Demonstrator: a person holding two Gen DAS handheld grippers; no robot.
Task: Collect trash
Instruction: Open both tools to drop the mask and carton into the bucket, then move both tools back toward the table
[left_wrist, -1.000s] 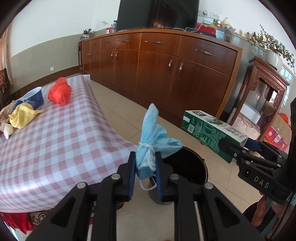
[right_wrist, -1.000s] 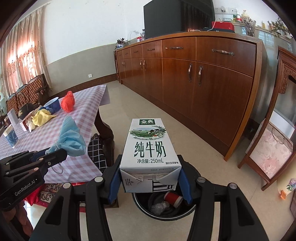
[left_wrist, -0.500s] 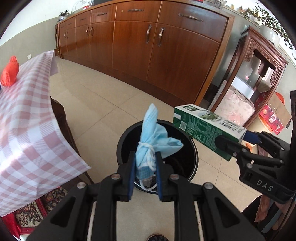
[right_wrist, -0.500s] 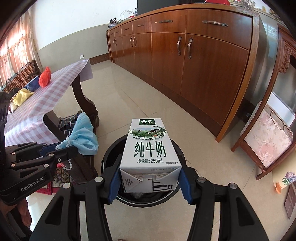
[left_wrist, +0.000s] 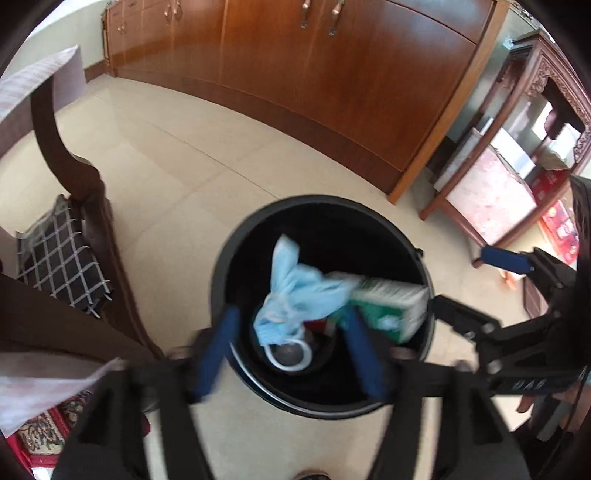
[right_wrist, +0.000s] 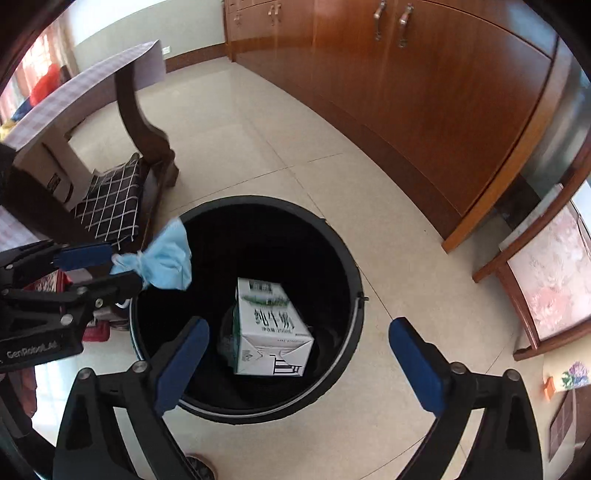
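Drop step: both claws' jaws are opening over the round black plastic bin (right_wrist: 354, 280). The left gripper (left_wrist: 291, 350) seems, through blur, clear of the crumpled blue face mask (left_wrist: 295, 295) between its pads; the right gripper (right_wrist: 299, 358) has freed the white-and-green milk carton (right_wrist: 269, 328) below it. Next: lift both away and look for more trash.

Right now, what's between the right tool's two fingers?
Only air. In the right wrist view the right tool is opening and the milk carton sits below, inside the bin.

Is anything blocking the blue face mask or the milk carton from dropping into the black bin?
Nothing visible does. The black bin has no lid. The milk carton is already inside, clear of the opening right gripper. The blue face mask hangs over the mouth between the opening left gripper pads.
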